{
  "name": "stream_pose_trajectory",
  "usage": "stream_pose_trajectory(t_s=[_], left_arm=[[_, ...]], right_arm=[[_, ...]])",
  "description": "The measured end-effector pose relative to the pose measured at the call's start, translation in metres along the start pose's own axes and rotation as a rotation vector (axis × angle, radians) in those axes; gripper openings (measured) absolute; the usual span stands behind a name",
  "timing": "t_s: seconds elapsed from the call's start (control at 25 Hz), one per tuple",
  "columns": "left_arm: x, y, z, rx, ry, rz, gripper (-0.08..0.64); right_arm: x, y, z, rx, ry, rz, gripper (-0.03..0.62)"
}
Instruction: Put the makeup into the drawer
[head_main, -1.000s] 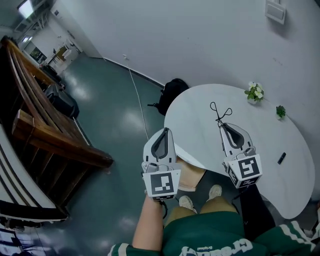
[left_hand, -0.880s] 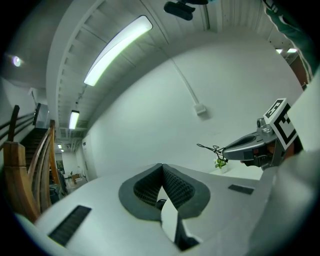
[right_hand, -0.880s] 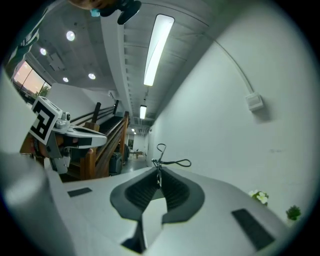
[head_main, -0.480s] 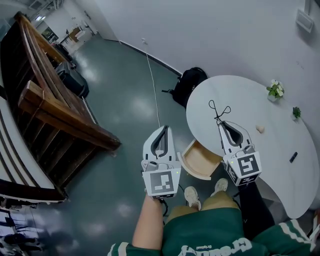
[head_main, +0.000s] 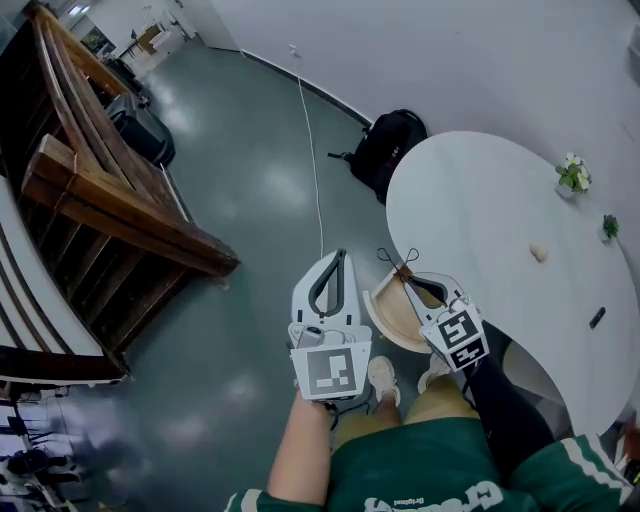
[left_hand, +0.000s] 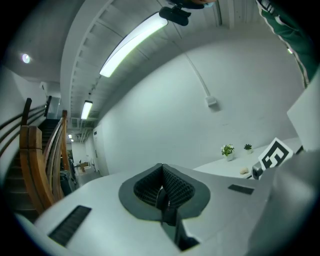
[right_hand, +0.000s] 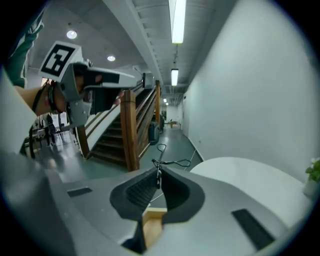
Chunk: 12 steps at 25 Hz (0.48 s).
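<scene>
My right gripper (head_main: 406, 273) is shut on a thin black wire makeup tool with two loop handles (head_main: 396, 260), which sticks out ahead of the jaws (right_hand: 167, 161). It hangs tilted downward over the open pale wooden drawer (head_main: 388, 312) that juts out from under the white round table (head_main: 480, 215). The drawer's wood shows below the right jaws (right_hand: 151, 226). To the left, over the grey floor beside the drawer, my left gripper (head_main: 334, 262) points level. Its pads meet with nothing between them (left_hand: 161, 187).
On the table lie a small beige item (head_main: 539, 252) and a black stick (head_main: 597, 318), with two small plants (head_main: 573, 176) by the wall. A black backpack (head_main: 393, 148) sits on the floor behind the table. A wooden staircase (head_main: 110, 210) stands at left.
My right gripper has dropped down and to the left, from over the tabletop to over the open drawer, carrying the black tool. The left gripper has shifted little in the picture.
</scene>
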<state>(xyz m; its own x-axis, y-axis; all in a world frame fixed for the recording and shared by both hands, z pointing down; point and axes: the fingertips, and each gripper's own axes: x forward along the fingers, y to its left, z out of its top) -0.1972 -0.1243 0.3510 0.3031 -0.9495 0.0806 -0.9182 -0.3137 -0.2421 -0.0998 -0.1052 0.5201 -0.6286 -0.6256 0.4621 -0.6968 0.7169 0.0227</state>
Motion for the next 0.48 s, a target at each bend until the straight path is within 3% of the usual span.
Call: stream_pose_trajectory(t_s=[0.32, 0.48], left_arm=[[0.001, 0.001, -0.035, 0.001, 0.060, -0.001, -0.002], [0.002, -0.004, -0.048, 0.002, 0.095, -0.009, -0.002]], right_arm=[[0.062, 0.043, -0.122, 0.046, 0.275, 0.186, 0.029], [0.073, 0.047, -0.179, 0.061, 0.407, 0.209, 0.029]])
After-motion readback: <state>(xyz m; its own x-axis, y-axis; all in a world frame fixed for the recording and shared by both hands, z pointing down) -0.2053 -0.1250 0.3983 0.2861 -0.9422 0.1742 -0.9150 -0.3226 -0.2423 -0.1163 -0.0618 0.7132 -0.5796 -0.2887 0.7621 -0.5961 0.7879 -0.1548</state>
